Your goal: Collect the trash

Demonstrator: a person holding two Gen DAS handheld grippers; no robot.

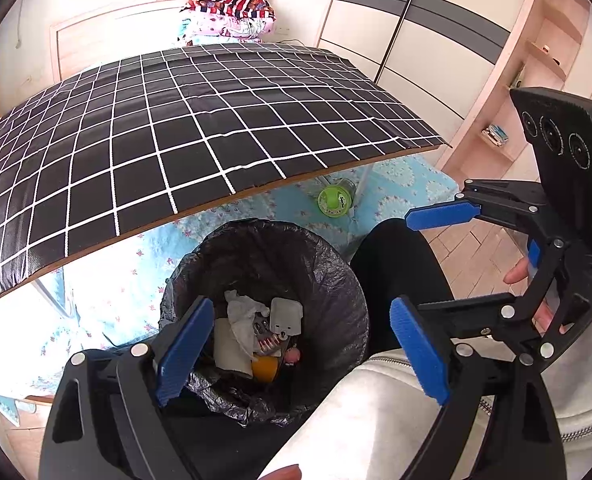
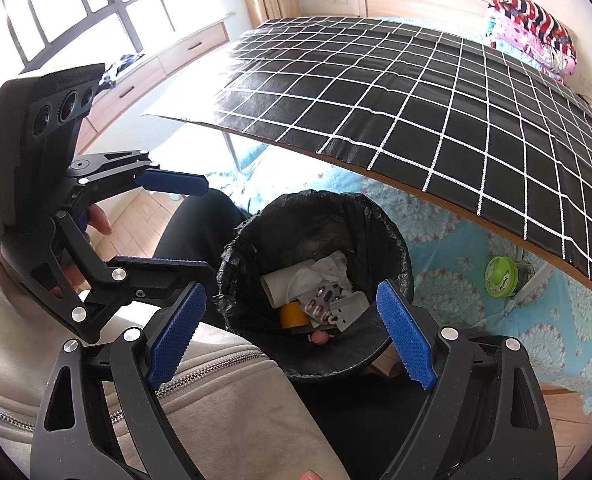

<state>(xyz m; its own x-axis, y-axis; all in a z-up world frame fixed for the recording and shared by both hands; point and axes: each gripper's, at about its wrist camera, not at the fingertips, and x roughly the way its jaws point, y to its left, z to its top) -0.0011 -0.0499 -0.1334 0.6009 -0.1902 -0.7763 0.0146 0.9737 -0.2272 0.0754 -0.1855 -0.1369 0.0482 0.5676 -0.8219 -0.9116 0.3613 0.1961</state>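
Both my grippers wide, empty: left gripper (image 1: 308, 354), right gripper (image 2: 292, 336). Trash bin (image 2: 396, 240) directly below-ahead; table (image 1: 200, 128) beyond looks clear, probably done.

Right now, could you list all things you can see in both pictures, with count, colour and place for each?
bin: one, black bag liner, on the floor by the table edge, below both grippers.
trash in the bin: crumpled tissue, white; cardboard tube, pale; pill blister pack, silver; tape roll, yellow; tag-shaped piece, white.
table: one, black cloth with white grid.
jar: one, green lid, lying under the table.
folded bedding: one pile, striped and pink, beyond the table.
wardrobe: one, white with grey bands, far right.
left gripper: blue pads, open, empty.
right gripper: blue pads, open, empty.
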